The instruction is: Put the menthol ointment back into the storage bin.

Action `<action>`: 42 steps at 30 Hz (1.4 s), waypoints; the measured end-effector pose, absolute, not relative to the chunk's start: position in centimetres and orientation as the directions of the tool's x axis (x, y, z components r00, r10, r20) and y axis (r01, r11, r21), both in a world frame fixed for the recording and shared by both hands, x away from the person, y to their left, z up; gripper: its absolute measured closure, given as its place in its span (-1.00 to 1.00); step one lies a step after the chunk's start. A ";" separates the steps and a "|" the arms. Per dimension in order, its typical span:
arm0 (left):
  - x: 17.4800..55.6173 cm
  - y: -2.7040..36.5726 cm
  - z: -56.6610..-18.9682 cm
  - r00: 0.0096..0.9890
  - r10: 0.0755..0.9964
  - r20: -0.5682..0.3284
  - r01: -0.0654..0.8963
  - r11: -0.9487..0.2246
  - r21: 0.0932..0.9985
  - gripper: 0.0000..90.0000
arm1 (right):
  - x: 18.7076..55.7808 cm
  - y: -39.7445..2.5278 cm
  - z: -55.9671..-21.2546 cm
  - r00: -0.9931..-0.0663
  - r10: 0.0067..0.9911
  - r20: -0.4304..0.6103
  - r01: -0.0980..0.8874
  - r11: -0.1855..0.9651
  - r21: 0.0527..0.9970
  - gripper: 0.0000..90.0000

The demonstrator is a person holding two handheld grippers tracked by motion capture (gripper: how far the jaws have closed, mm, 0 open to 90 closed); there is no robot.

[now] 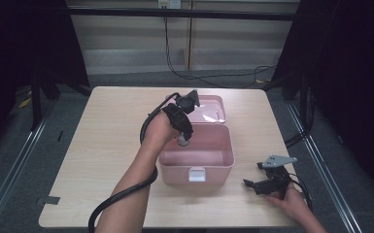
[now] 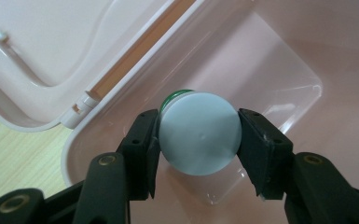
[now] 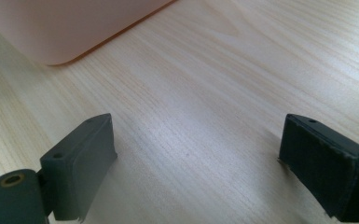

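Observation:
A pink plastic box [image 1: 196, 167] stands open at the table's middle, its lid [image 1: 209, 108] folded back behind it. My left gripper [image 1: 183, 140] points down over the box's left side and is shut on a small bottle. In the left gripper view the bottle's pale flat bottom [image 2: 199, 132] faces the camera between the pads, its green cap end toward the pink box's floor [image 2: 303, 112]. My right gripper [image 1: 267, 184] rests low over the table to the right of the box, jaws wide apart with nothing between its fingertips [image 3: 198, 158].
The light wooden table [image 1: 107, 141] has free room on its left half and along the front. In the right gripper view a corner of the pink box [image 3: 60, 32] lies ahead at the upper left. Dark curtains and cables surround the table.

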State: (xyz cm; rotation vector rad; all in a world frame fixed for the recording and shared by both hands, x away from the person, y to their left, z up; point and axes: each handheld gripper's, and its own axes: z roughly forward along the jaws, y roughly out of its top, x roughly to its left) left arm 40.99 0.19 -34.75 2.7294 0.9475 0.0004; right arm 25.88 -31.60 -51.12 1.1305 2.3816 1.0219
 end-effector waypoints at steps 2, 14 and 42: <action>41.1 0.2 -34.9 0.781 0.619 -0.081 0.618 -0.749 0.240 0.12 | 25.9 -31.6 -51.1 -0.640 0.768 0.021 0.544 0.434 0.718 -0.78; 41.4 0.1 -35.9 0.751 0.656 -0.073 0.652 -0.720 0.239 0.12 | 25.9 -31.6 -51.1 -0.640 0.768 0.020 0.544 0.434 0.718 -0.78; 41.7 -0.5 -39.2 0.685 0.724 -0.087 0.720 -0.653 0.236 0.12 | 25.9 -31.6 -51.1 -0.640 0.768 0.021 0.545 0.434 0.717 -0.78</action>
